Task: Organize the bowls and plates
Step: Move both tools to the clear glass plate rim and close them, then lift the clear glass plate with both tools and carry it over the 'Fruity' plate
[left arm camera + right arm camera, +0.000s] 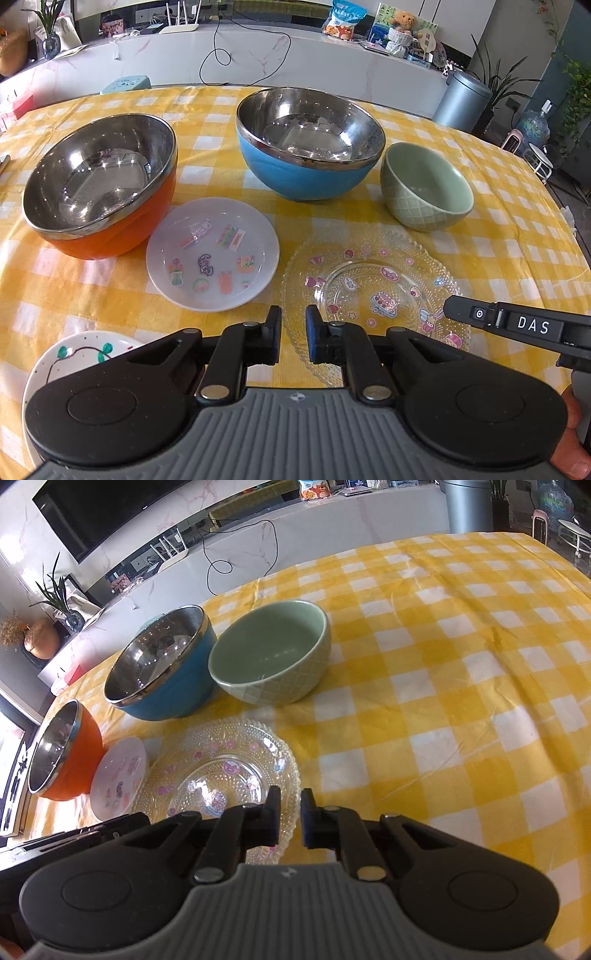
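An orange steel-lined bowl (99,184) (62,753), a blue steel-lined bowl (308,144) (162,668) and a green ceramic bowl (424,186) (271,653) stand on the checked table. A white sticker plate (212,254) (118,775) and a clear glass plate (373,291) (225,771) lie in front of them. A white painted plate (74,358) lies under my left gripper (293,325), which is slightly open and empty at the glass plate's near-left edge. My right gripper (289,812) (480,315) is slightly open and empty at the glass plate's right edge.
The yellow-and-white checked tablecloth (461,701) covers the table. A marble counter (258,55) with a cable, router and plants runs behind it. A grey bin (461,98) stands at the back right.
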